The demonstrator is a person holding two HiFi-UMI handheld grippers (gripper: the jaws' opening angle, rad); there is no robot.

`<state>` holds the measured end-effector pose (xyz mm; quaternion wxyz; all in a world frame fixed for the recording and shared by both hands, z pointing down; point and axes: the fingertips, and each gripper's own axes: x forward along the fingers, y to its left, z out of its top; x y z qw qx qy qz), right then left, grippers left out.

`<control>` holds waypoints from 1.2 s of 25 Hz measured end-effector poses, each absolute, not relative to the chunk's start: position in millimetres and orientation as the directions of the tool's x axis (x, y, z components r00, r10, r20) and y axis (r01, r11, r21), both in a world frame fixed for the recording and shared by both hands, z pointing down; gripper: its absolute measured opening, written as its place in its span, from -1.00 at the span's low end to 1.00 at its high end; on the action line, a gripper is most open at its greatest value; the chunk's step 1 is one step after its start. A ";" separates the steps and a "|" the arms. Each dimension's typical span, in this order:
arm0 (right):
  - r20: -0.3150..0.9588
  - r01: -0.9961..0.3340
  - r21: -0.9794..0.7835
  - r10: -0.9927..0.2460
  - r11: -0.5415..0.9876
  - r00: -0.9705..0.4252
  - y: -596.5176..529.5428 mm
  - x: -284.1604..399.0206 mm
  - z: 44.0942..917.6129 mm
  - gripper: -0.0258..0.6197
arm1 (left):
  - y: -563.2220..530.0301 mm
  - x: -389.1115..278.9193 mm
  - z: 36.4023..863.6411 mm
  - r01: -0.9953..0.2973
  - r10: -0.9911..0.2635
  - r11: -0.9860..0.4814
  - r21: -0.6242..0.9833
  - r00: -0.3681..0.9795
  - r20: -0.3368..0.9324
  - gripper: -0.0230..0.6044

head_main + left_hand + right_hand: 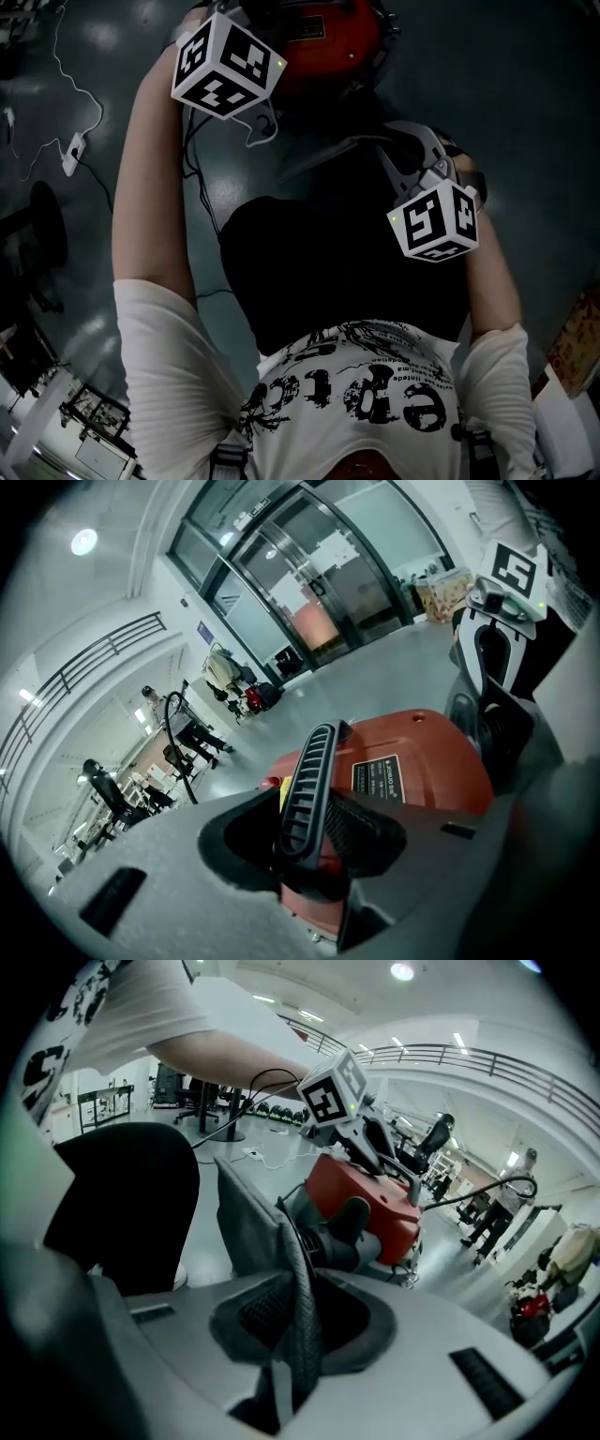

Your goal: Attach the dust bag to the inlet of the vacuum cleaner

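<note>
The red vacuum cleaner [328, 37] stands on the dark floor in front of me. My left gripper [314, 832] sits on top of it, shut on its black ribbed handle [305, 789], which lies against the right pad; the marker cube [225, 66] hides these jaws in the head view. The grey dust bag [246, 1227] rises beside the vacuum's black inlet [342, 1237]; I cannot tell if it is seated there. My right gripper [300, 1326] is open. The bag's dark edge stands between its jaws against the left pad, with a gap on the right.
My black-trousered knee [309, 272] fills the space between me and the vacuum. A white cable with a power strip [70, 155] and a black office chair [37, 234] are on the floor to the left. A cardboard box [577, 342] is at the right.
</note>
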<state>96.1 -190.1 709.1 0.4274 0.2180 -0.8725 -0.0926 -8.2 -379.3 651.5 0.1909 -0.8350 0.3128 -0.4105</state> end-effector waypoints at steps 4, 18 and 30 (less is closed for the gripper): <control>0.664 -0.321 0.427 -0.534 0.846 -0.524 -199.4 94.2 703.9 -0.75 | -379.7 -8.3 650.7 -0.375 -0.695 -0.717 -0.588 0.457 0.556 -0.49; 0.670 -0.478 0.322 -0.553 0.817 -0.495 -214.4 97.1 705.1 -0.73 | -379.9 -8.4 648.0 -0.376 -0.696 -0.714 -0.591 0.476 0.537 -0.49; 0.707 -0.431 0.267 -0.480 0.862 -0.520 -210.8 101.7 686.6 -0.61 | -360.6 -9.7 613.2 -0.425 -0.725 -0.684 -0.593 0.483 0.491 -0.33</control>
